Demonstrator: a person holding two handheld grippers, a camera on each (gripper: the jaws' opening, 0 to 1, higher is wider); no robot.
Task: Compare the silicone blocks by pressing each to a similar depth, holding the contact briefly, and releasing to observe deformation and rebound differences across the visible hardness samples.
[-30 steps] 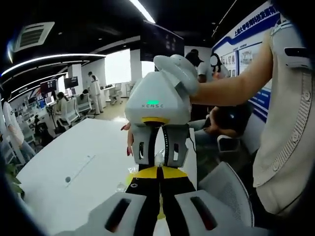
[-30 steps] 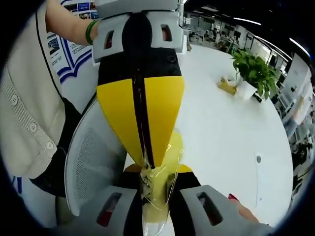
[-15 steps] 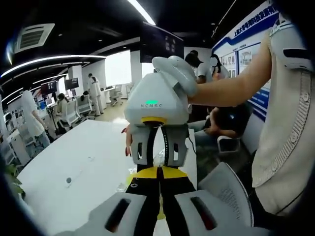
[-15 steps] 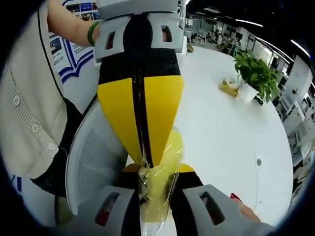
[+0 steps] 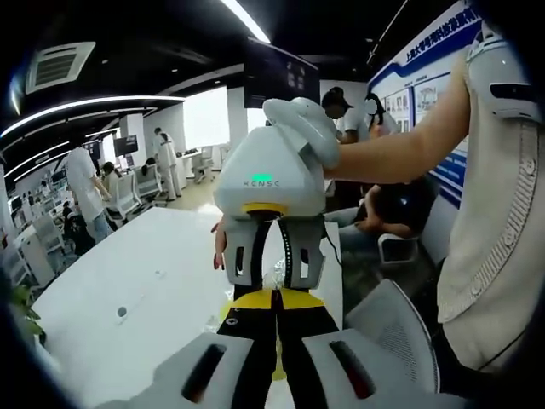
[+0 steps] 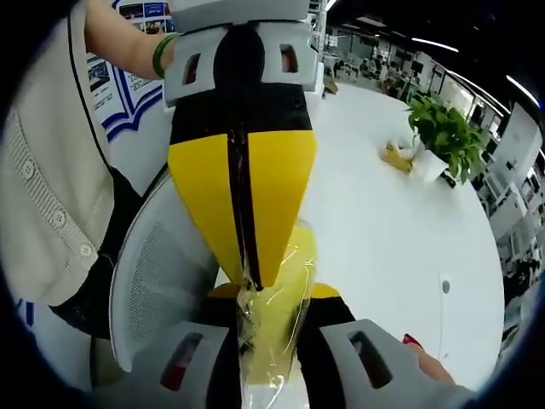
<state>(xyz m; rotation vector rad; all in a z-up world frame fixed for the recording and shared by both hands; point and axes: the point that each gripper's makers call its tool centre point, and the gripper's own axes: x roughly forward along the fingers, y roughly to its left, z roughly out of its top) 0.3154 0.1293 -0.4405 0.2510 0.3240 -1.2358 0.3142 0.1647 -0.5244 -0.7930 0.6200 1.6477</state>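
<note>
Left gripper (image 5: 274, 294) and right gripper (image 6: 264, 328) meet tip to tip at frame centre — both clenched on a yellow plastic-wrapped silicone block (image 6: 274, 341), white surface (image 6: 383, 221) beyond, potted plant (image 6: 443, 132) upper right.

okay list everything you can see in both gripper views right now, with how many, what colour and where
silicone block: one, yellow, in clear wrap, pinched between the tips of both grippers
table: one, white, under and beyond the grippers
potted plant: one, green in a white pot, far side of the table
yellow object: one, beside the pot, too small to identify
office chair: one, white mesh, by the table edge
wall poster: blue and white, behind the person
people: several, in the background office
bracelet: one, green, on the person's wrist
left gripper: yellow and black jaws, shut on the block
right gripper: white body, shut on the block
</note>
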